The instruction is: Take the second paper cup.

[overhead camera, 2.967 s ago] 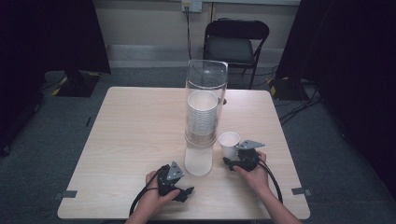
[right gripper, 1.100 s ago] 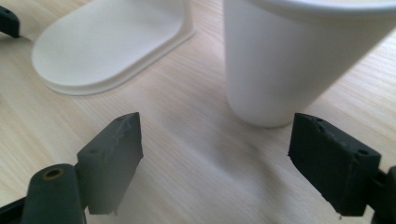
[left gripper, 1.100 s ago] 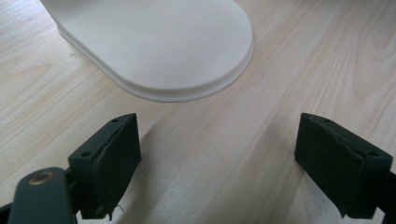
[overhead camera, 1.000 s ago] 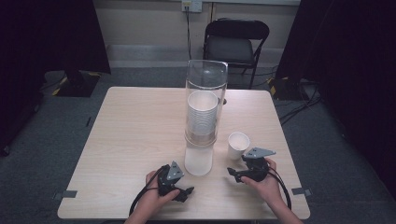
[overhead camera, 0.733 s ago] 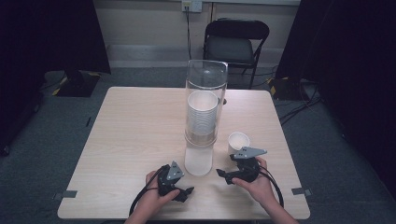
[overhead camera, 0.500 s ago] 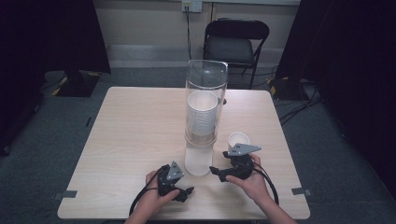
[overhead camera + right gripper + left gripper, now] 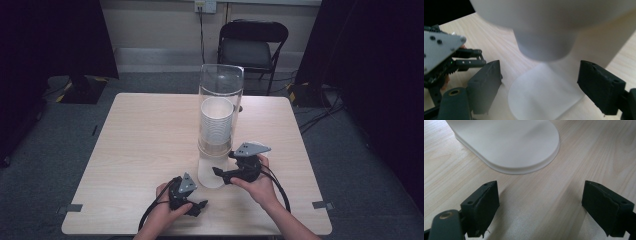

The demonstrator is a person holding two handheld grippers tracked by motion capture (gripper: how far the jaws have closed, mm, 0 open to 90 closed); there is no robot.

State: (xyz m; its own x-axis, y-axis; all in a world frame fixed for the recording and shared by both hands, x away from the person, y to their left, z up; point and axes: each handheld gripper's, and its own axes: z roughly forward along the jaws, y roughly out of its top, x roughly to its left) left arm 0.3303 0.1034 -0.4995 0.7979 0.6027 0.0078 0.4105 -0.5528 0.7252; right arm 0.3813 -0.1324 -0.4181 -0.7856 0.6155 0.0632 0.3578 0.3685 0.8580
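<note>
A clear tube dispenser (image 7: 221,95) holds a stack of white cups (image 7: 216,122) and stands on a white base (image 7: 210,176) at the table's middle front. My right gripper (image 7: 216,172) points left at the foot of the dispenser. Its jaws are open and have just been closing a little. The lowest cup (image 7: 546,45) hangs just ahead of them over the base (image 7: 544,97), and neither pad touches it. My left gripper (image 7: 200,206) rests low on the table near the front edge, open and empty, facing the base (image 7: 509,142).
The wooden table (image 7: 145,145) has bare surface to the left and behind the dispenser. A black folding chair (image 7: 252,45) stands beyond the far edge. Cables (image 7: 280,192) trail from the grippers toward the front. Dark curtains flank the room.
My right gripper moved left and rose, from beside a single white cup on the table to the dispenser's foot; its plate now covers that cup. The left gripper stayed still.
</note>
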